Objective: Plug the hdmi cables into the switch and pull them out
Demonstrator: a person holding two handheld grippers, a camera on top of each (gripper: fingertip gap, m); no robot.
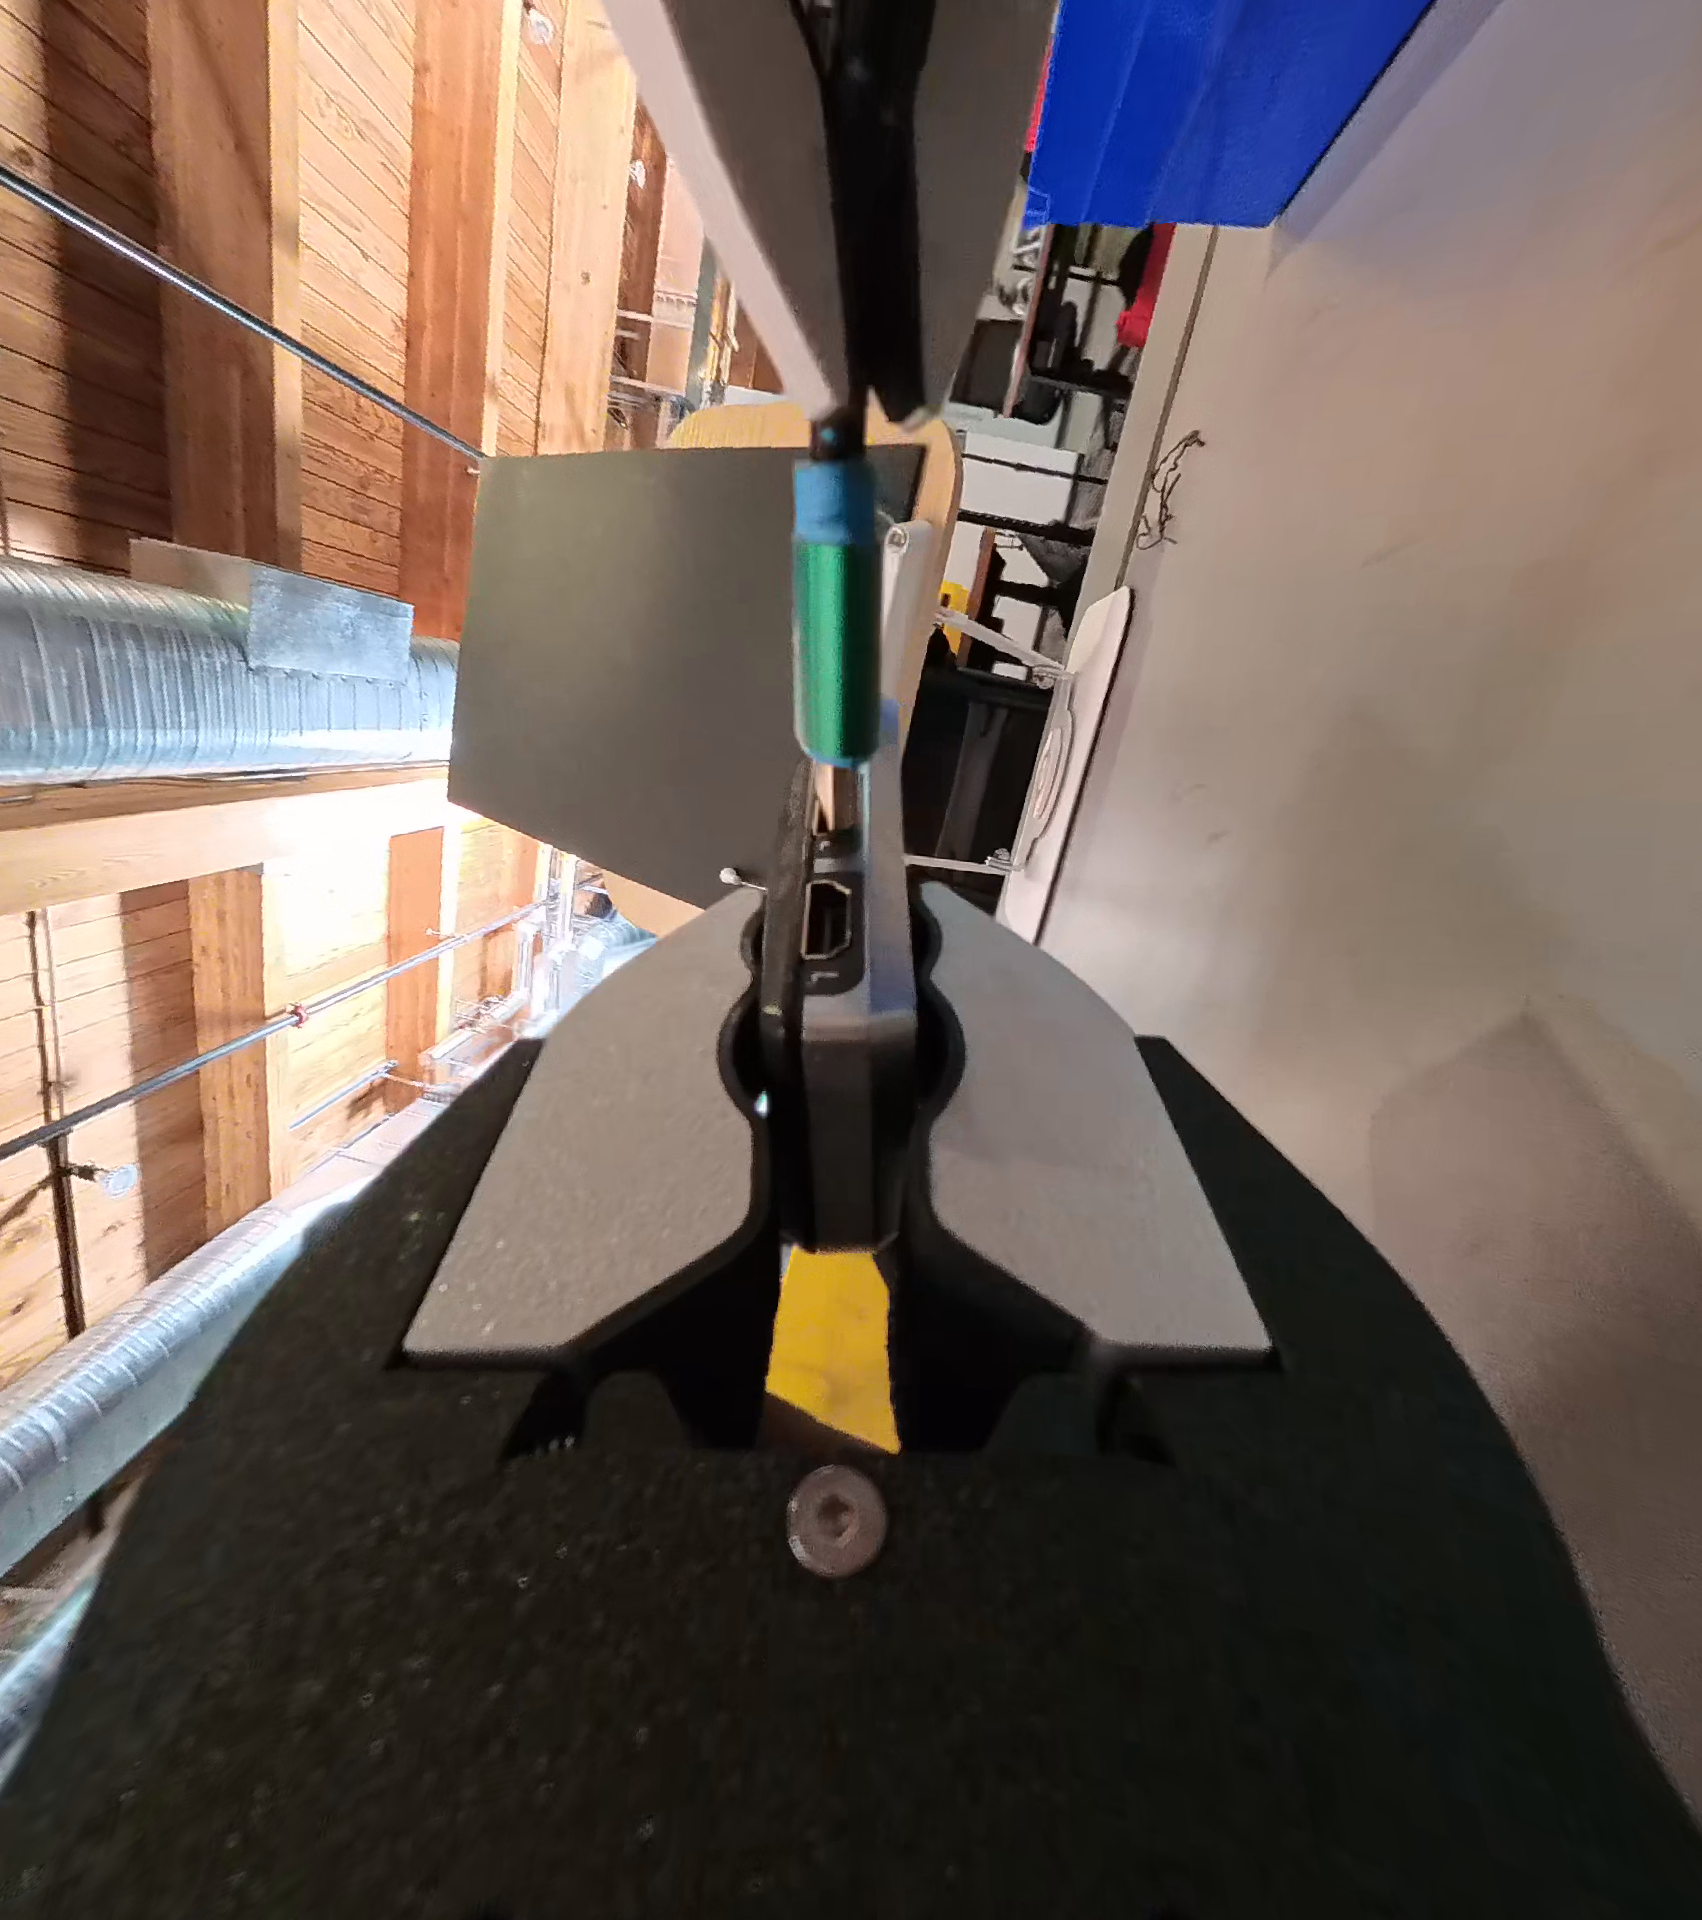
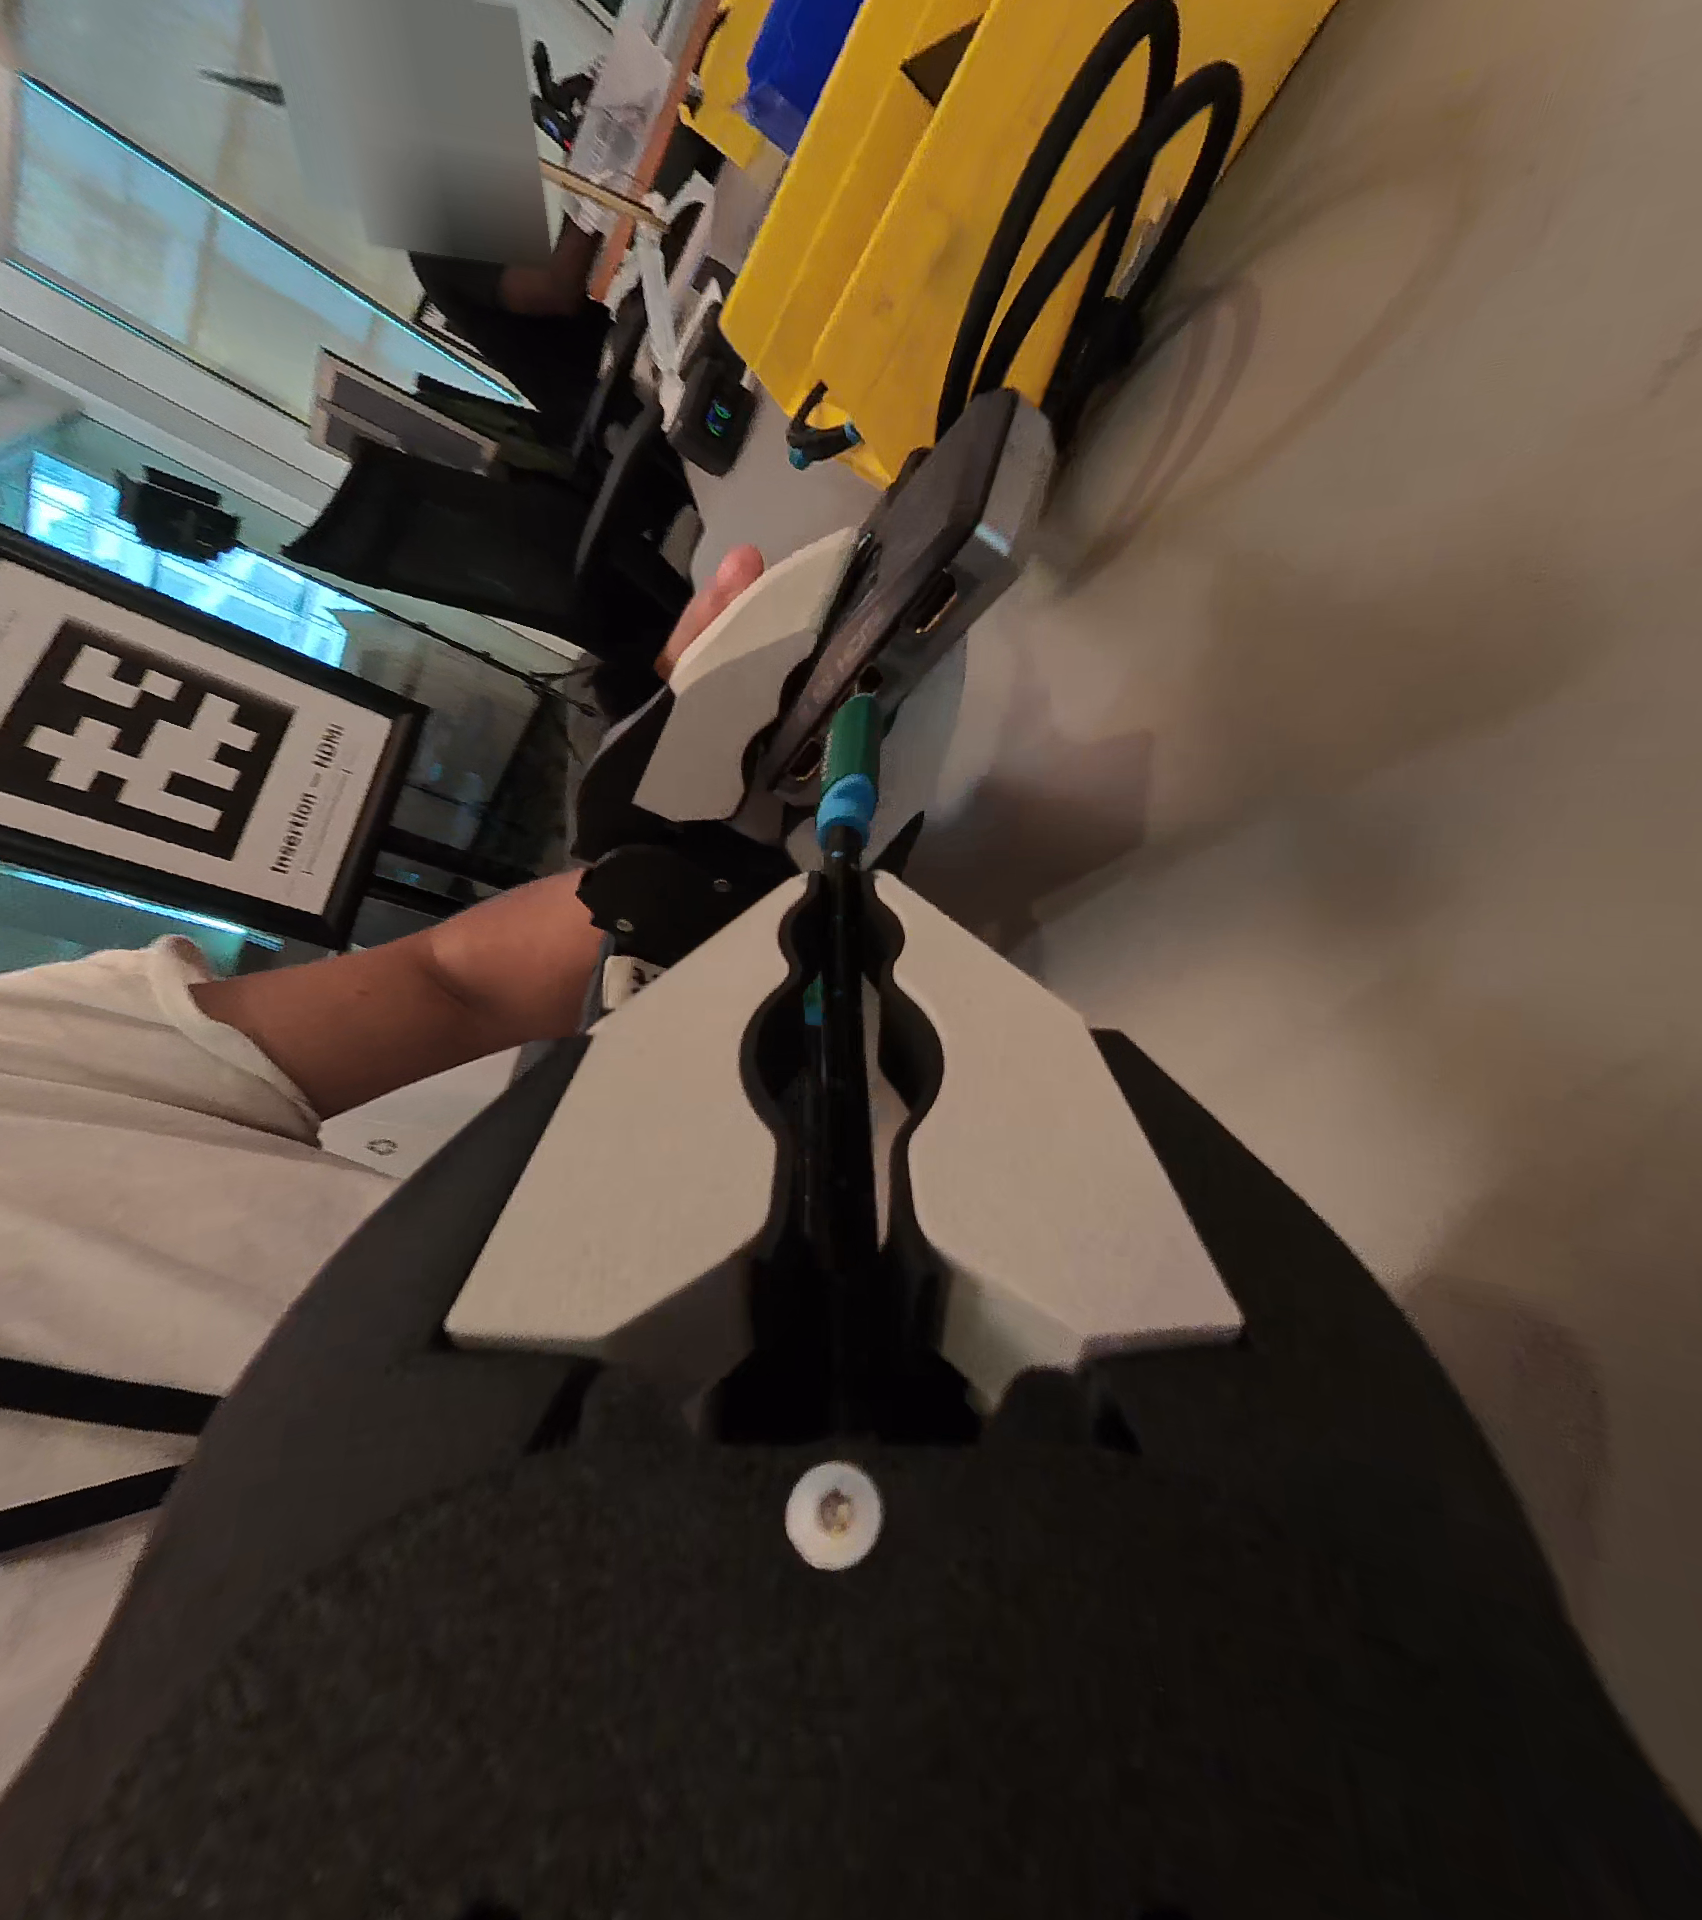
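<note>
My left gripper (image 1: 831, 935) is shut on the black HDMI switch (image 1: 831, 1091), which I see edge-on with one empty port (image 1: 829, 920) facing me. A green HDMI plug (image 1: 834, 644) with a blue collar meets the switch's far end; how deep it sits I cannot tell. My right gripper (image 2: 839, 883) is shut on that plug's black cable (image 2: 842, 1039) just behind the collar. In the right wrist view the green plug (image 2: 852, 738) touches the switch (image 2: 930, 582), held in the left gripper's pale fingers (image 2: 753, 665). The right gripper (image 1: 857, 405) shows at the top of the left wrist view.
Yellow bins (image 2: 857, 239) with a coiled black cable (image 2: 1065, 208) stand on the pale table (image 2: 1449, 727) beyond the switch. A framed marker sign (image 2: 140, 717) stands at the left. A person's forearm (image 2: 390, 987) reaches to the left gripper. A blue bin (image 1: 1190, 104) shows. The grippers' ends are close to 8 centimetres from one another.
</note>
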